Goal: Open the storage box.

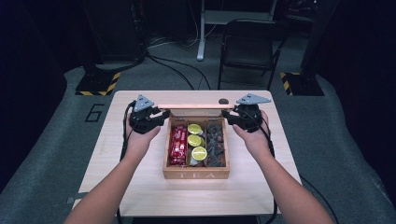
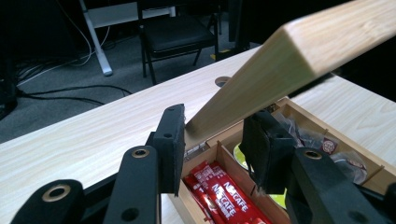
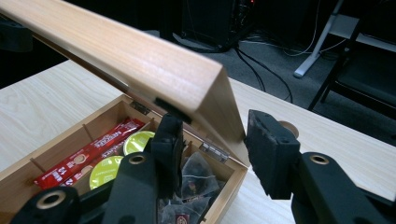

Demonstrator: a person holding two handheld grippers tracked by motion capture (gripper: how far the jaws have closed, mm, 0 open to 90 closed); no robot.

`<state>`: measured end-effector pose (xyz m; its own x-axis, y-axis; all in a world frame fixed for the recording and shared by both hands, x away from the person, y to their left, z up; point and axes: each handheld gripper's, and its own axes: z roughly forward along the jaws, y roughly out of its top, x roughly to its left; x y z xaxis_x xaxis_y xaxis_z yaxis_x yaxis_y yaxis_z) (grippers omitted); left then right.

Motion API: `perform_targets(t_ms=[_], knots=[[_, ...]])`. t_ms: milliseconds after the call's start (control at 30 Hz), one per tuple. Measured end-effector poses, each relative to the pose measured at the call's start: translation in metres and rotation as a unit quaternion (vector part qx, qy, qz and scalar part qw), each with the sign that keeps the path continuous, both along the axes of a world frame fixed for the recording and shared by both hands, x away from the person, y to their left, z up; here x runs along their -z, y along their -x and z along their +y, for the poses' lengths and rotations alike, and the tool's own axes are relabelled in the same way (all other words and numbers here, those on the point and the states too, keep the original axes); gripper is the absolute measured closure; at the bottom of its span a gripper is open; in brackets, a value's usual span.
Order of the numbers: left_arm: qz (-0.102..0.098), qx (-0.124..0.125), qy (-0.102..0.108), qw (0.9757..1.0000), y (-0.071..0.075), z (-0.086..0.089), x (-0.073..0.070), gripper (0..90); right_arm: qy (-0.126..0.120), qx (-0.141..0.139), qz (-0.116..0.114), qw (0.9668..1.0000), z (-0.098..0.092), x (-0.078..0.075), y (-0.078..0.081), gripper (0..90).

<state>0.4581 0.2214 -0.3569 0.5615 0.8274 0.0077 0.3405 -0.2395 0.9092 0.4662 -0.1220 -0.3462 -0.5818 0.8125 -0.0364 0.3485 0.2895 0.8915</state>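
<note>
From the high view, a pale wooden table [image 1: 140,186] stands on grey floor before a dark chair [image 1: 247,46]; the tea box [image 1: 196,175] sits mid-table, its lid [image 1: 189,106] raised. In the left gripper view, the left gripper [image 2: 212,140] has narrow jaws clasping the lid's end. In the right gripper view, the right gripper [image 3: 212,140] has narrow jaws clasping the other end.

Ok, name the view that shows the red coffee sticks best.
The high view: the red coffee sticks lie in full in the tea box's left compartment. The left gripper view shows their near ends with the lettering; the right gripper view shows them slantwise, partly behind a jaw.
</note>
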Motion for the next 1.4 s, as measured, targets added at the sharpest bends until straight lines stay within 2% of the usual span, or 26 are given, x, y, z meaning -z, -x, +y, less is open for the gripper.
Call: perform_targets(t_ms=[200,367,567,867,1000,1200,1400], knots=[[0.001,-0.005,0.002,1.0,-0.005,0.0,-0.002,60.5,0.006,0.007,-0.001,1.0,0.001,0.0,-0.006,59.3],[0.004,-0.008,0.004,1.0,-0.01,-0.001,-0.004,60.8,-0.001,0.011,0.003,0.9999,0.001,-0.001,-0.009,59.8],[0.009,-0.009,-0.005,0.9999,-0.014,-0.001,-0.007,61.5,-0.005,0.014,0.0,0.9999,0.001,-0.001,-0.014,60.1],[0.007,-0.015,-0.003,0.9999,-0.019,-0.002,-0.008,62.0,-0.005,0.02,0.0,0.9998,0.002,0.0,-0.019,60.7],[0.006,-0.015,0.0,0.9999,-0.02,-0.002,-0.008,62.1,0.0,0.024,-0.002,0.9997,0.003,0.004,-0.021,60.6],[0.005,-0.019,-0.001,0.9998,-0.024,-0.003,-0.009,62.5,-0.013,0.031,0.012,0.9994,0.002,0.014,-0.028,59.6],[0.004,-0.023,0.003,0.9997,-0.026,-0.004,-0.007,62.8,-0.005,0.033,0.013,0.9994,0.002,0.018,-0.033,59.7]])
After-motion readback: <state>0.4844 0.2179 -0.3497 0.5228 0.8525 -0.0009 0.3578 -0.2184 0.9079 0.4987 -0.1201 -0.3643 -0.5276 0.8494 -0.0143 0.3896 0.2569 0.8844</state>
